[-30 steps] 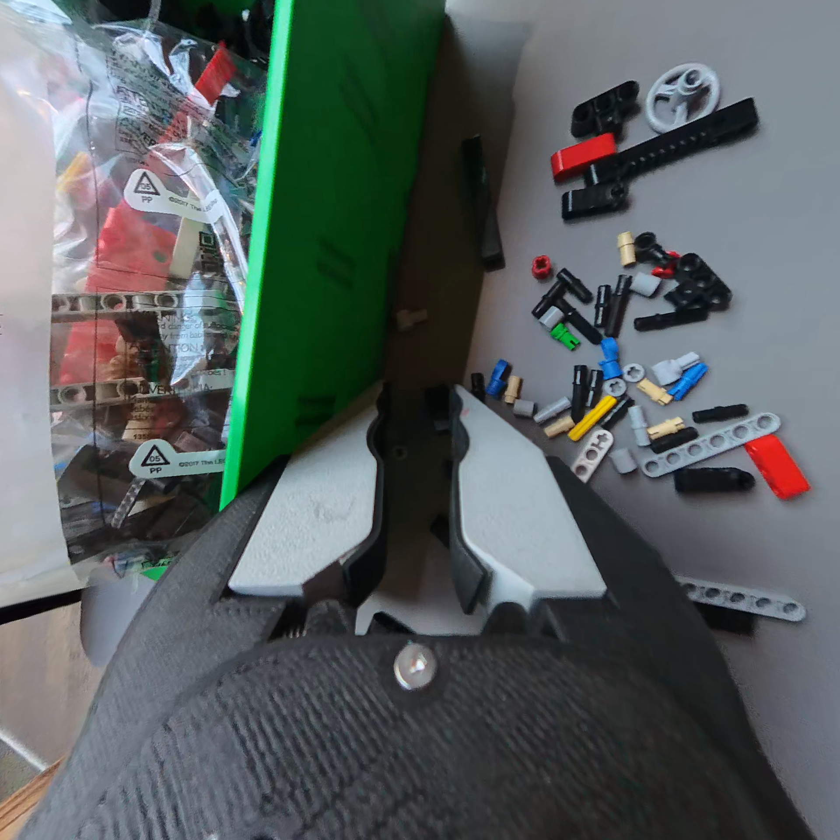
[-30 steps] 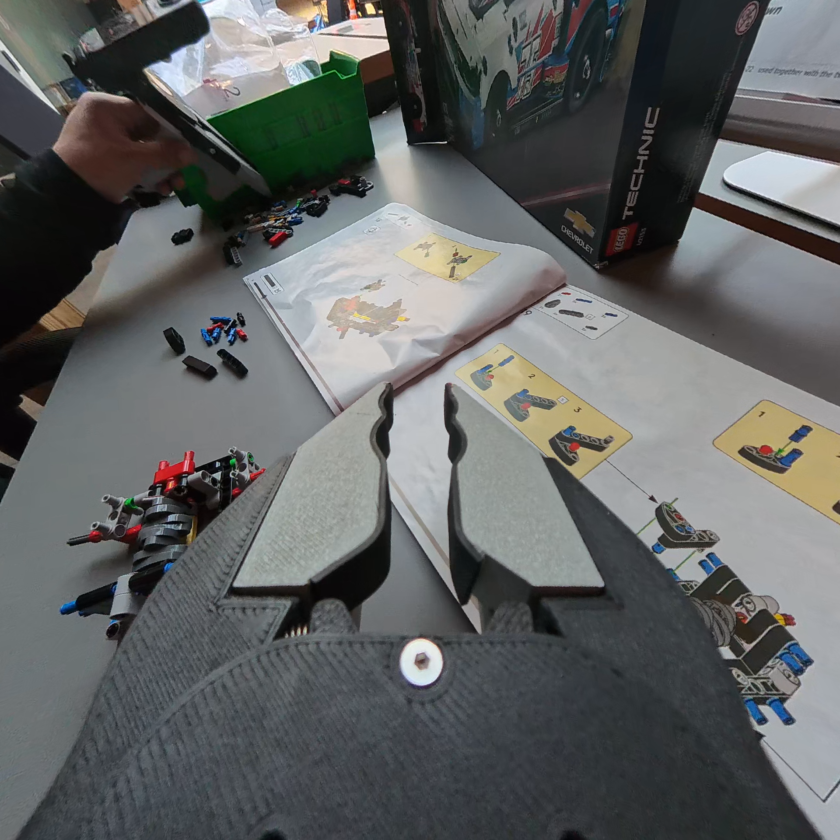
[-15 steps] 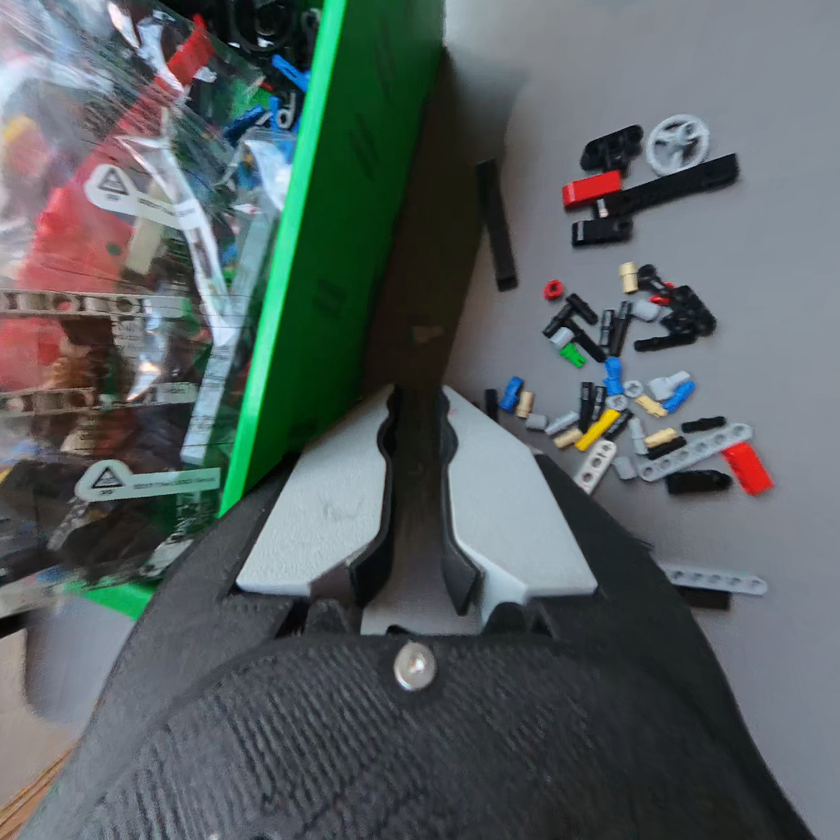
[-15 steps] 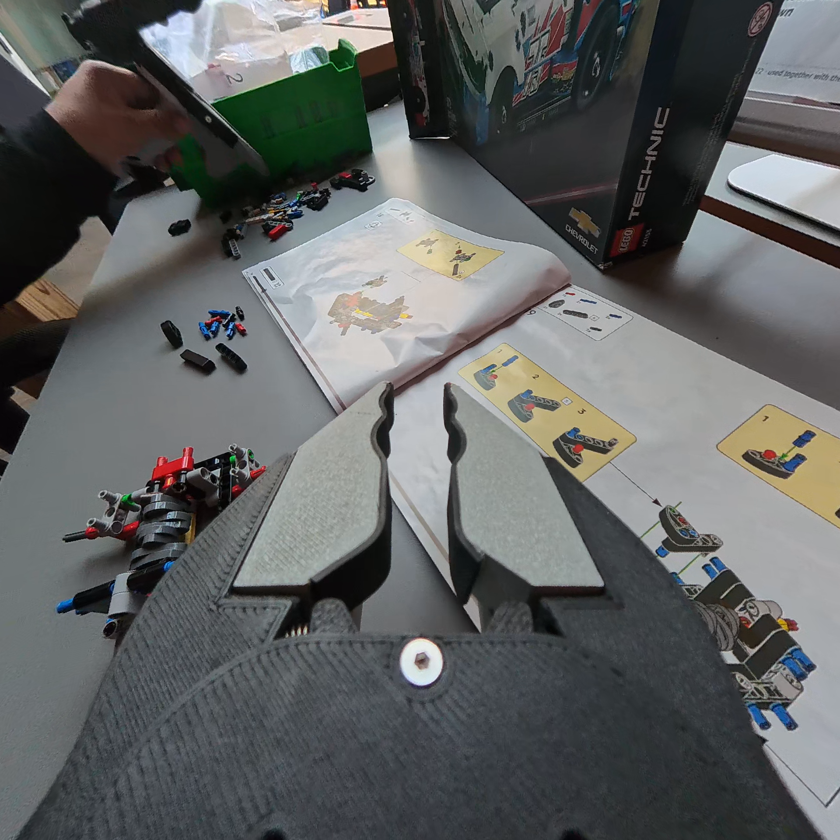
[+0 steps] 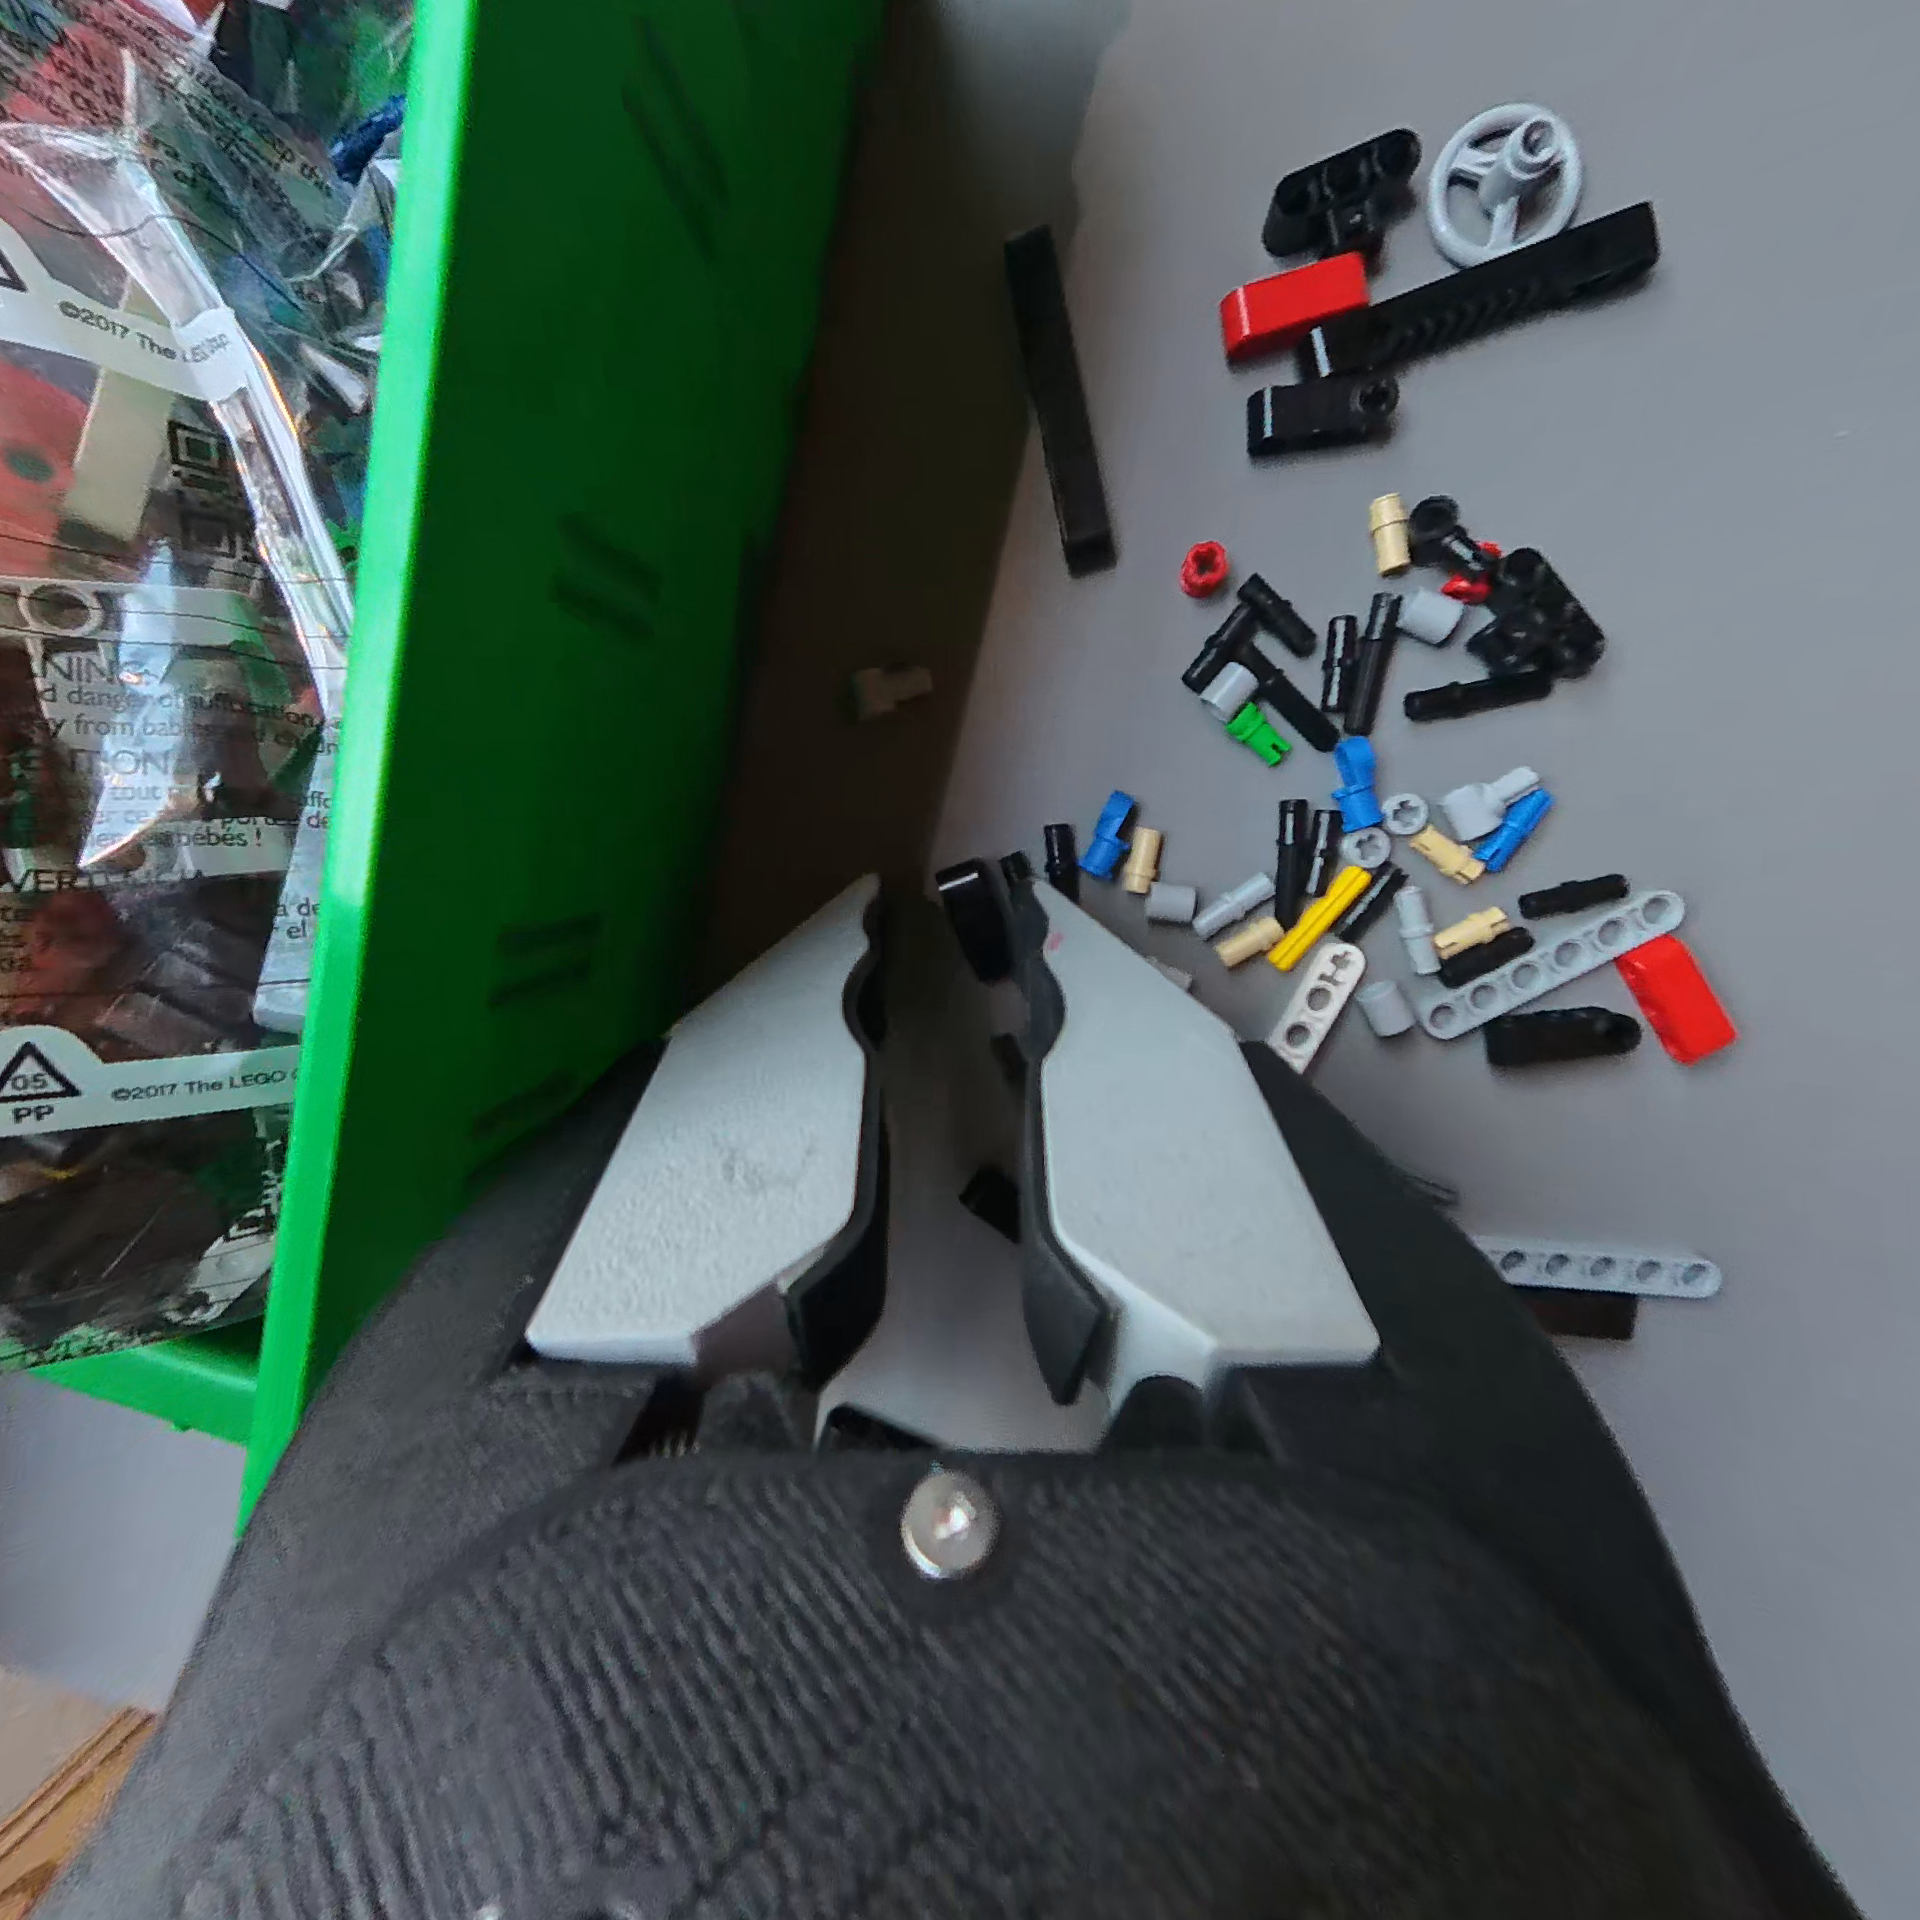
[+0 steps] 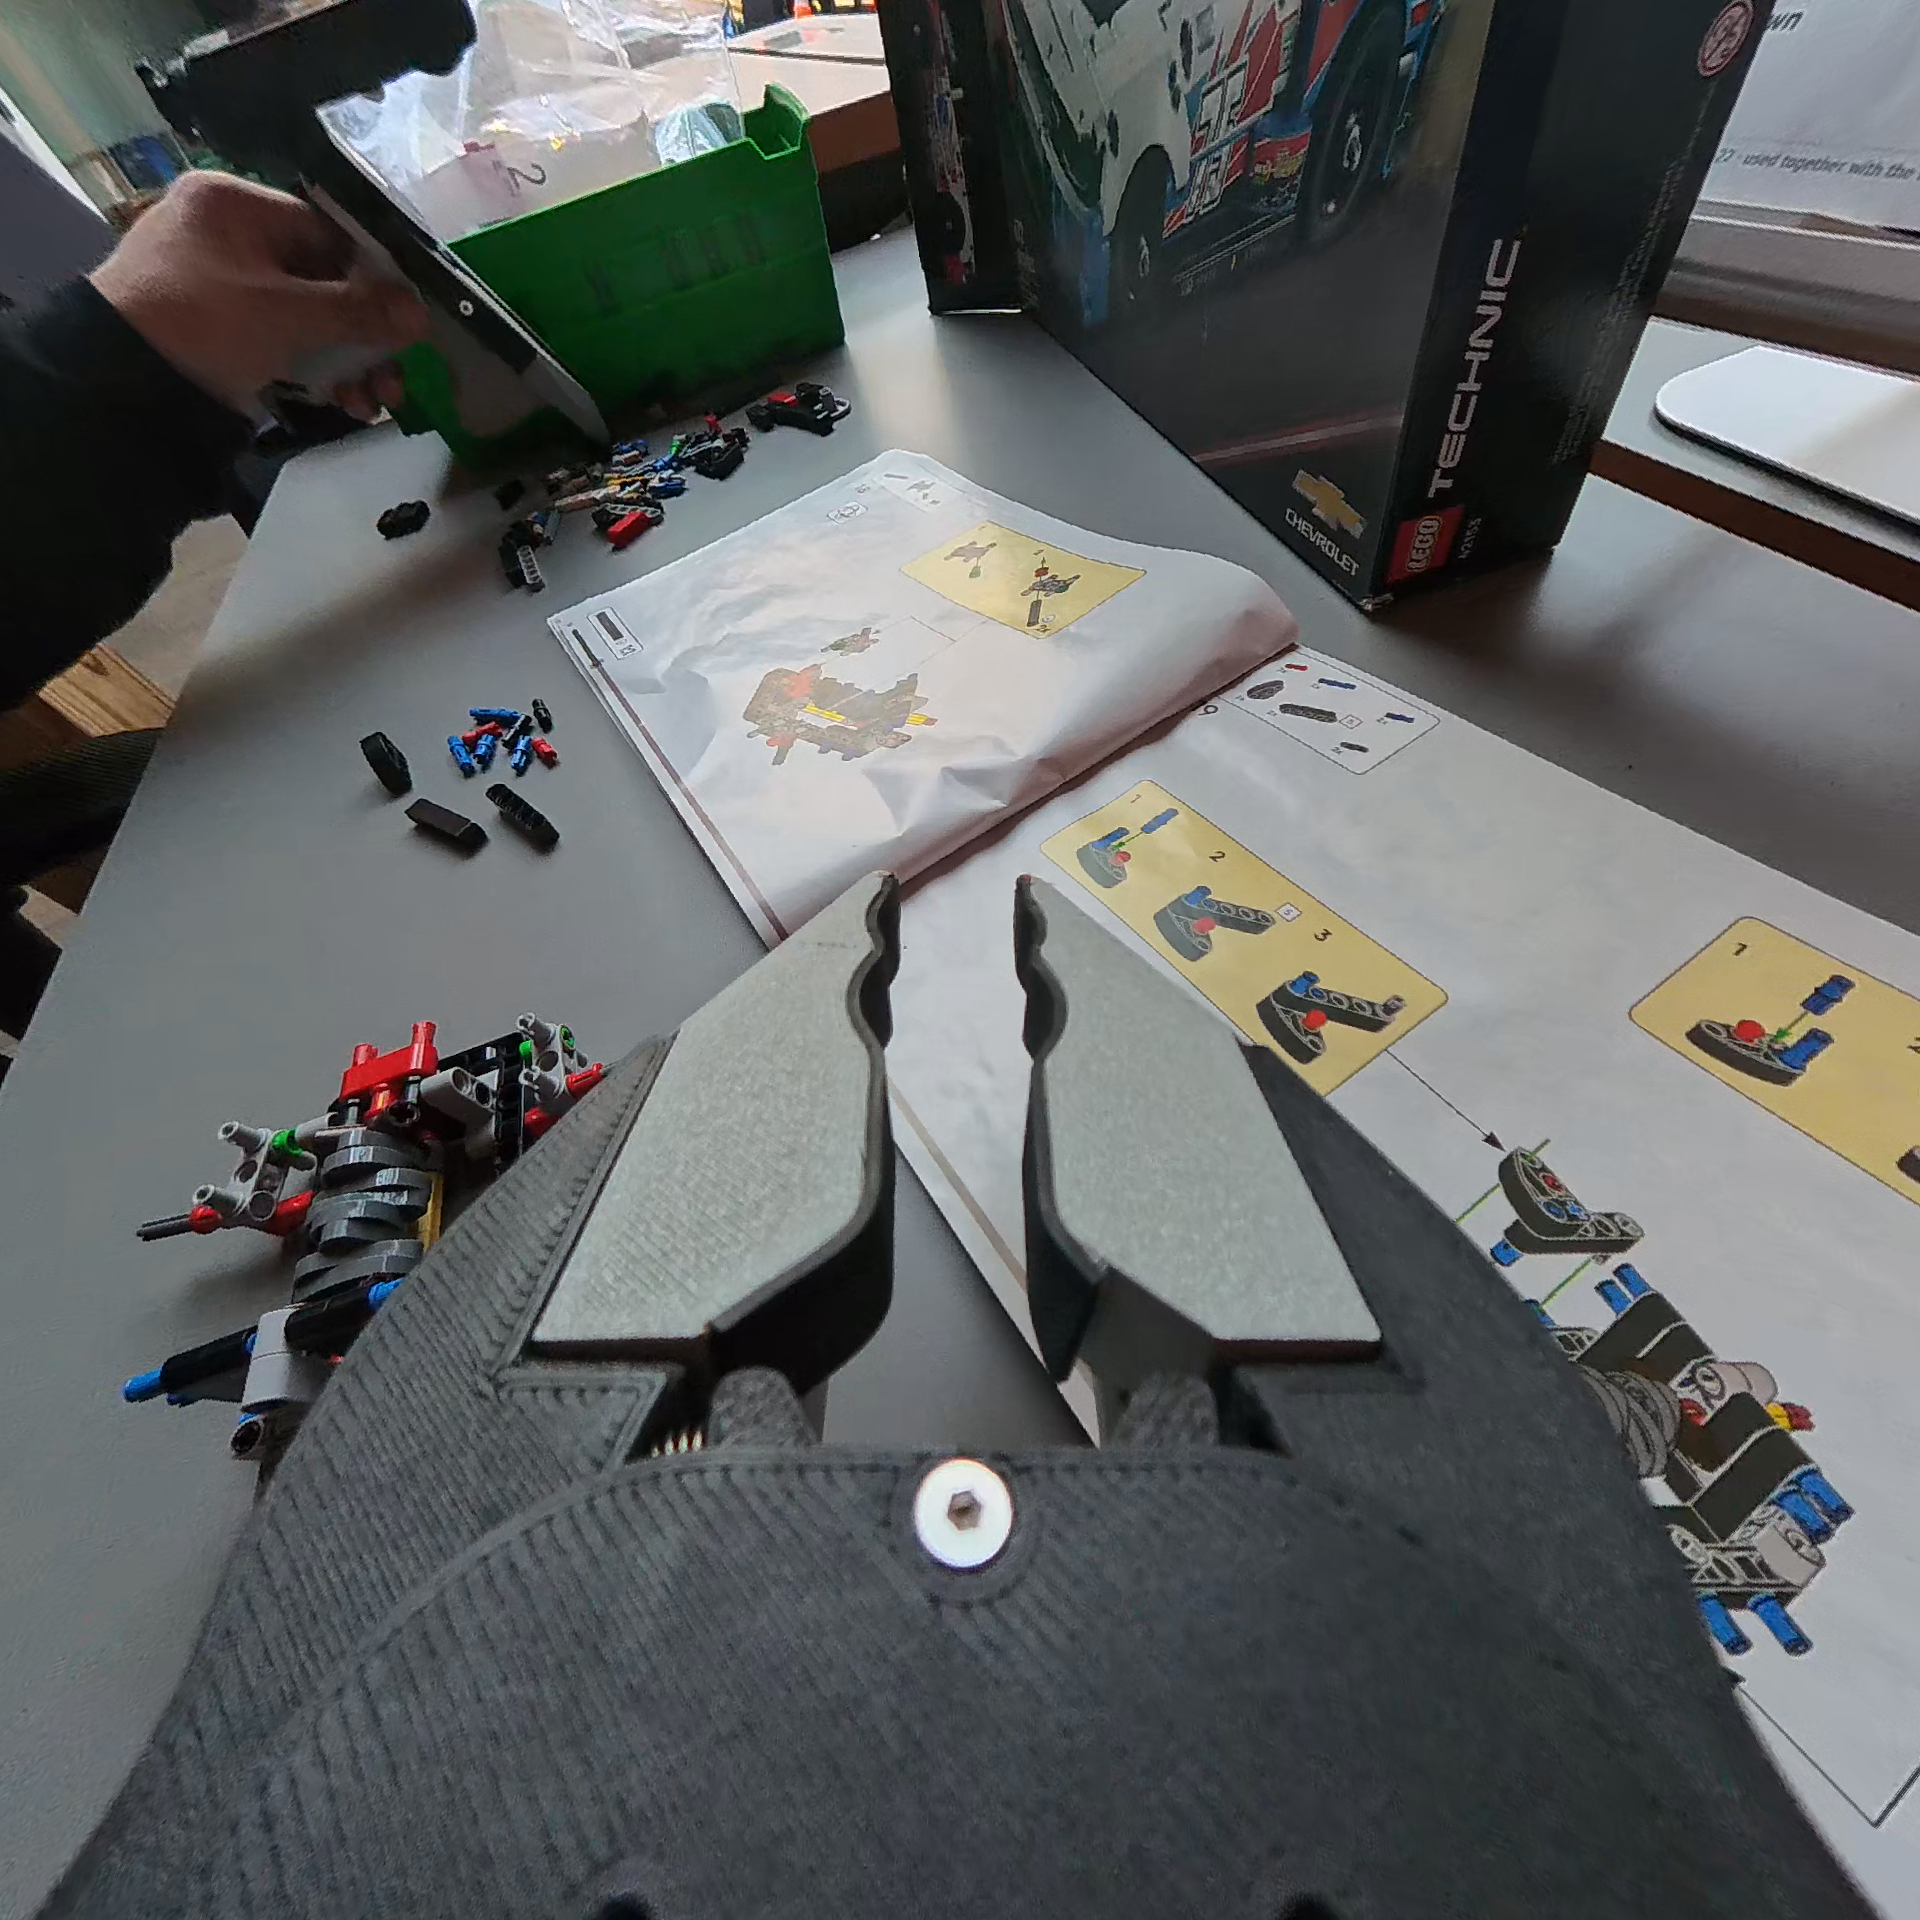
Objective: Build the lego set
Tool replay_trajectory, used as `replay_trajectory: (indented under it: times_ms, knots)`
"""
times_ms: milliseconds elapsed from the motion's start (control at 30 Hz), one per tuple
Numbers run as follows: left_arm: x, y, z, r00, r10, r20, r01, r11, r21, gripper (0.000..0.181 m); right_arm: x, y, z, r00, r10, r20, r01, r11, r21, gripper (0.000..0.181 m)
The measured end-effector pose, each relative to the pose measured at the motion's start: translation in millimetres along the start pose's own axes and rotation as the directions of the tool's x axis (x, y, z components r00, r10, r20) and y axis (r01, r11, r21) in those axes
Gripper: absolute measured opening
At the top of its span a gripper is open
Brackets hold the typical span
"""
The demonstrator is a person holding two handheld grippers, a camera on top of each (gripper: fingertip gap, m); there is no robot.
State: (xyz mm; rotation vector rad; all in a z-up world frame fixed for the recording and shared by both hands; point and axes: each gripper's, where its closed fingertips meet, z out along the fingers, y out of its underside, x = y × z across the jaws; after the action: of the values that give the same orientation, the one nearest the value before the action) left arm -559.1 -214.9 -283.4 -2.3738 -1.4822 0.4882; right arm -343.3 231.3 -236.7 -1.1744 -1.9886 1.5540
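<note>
My left gripper [image 5: 951, 899] is open and hangs low over the grey table beside the green bin [image 5: 582, 520]. A small black piece [image 5: 971, 925] sits between its fingertips against the right finger; the left finger stands apart from it. A pile of loose pins and beams [image 5: 1403, 831] lies just to the right. My right gripper [image 6: 956, 894] is open and empty above the open instruction booklet [image 6: 935, 707]. A partly built grey, black and red assembly [image 6: 384, 1174] lies to its left. The left gripper [image 6: 582, 416] also shows far off, held by a hand [image 6: 239, 281].
Clear bags of parts [image 5: 135, 623] fill the green bin [image 6: 665, 270]. The dark set box [image 6: 1299, 260] stands at the back. A small group of blue and red pins [image 6: 499, 738] and black pieces [image 6: 447, 826] lies left of the booklet. The table edge runs along the left. Left tips to right tips: about 50 cm.
My left gripper pulled back from the bin, then came down nearer the loose pile; a black piece now shows between its tips. The right gripper has hardly moved.
</note>
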Motion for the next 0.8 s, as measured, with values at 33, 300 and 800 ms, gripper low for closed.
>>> replay_trajectory:
  times_ms: [33, 300, 800]
  knots:
    - [1, 0, 0, 1.000, -0.005, -0.006, 0.005, 1.000, 0.004, 0.017, 0, 0, 0, 1.000, 0.000, 0.000, 0.000, 1.000, 0.000, 0.019]
    - [4, 3, 0, 1.000, 0.011, 0.006, -0.011, 1.000, 0.002, 0.007, -1, 0, 0, 1.000, -0.006, -0.002, 0.006, 1.000, -0.002, 0.019]
    - [126, -12, -89, 0.913, 0.347, -0.213, -0.293, 0.923, 0.249, 0.006, 1, 1, 0, 1.000, 0.000, -0.002, 0.000, 1.000, -0.007, 0.019]
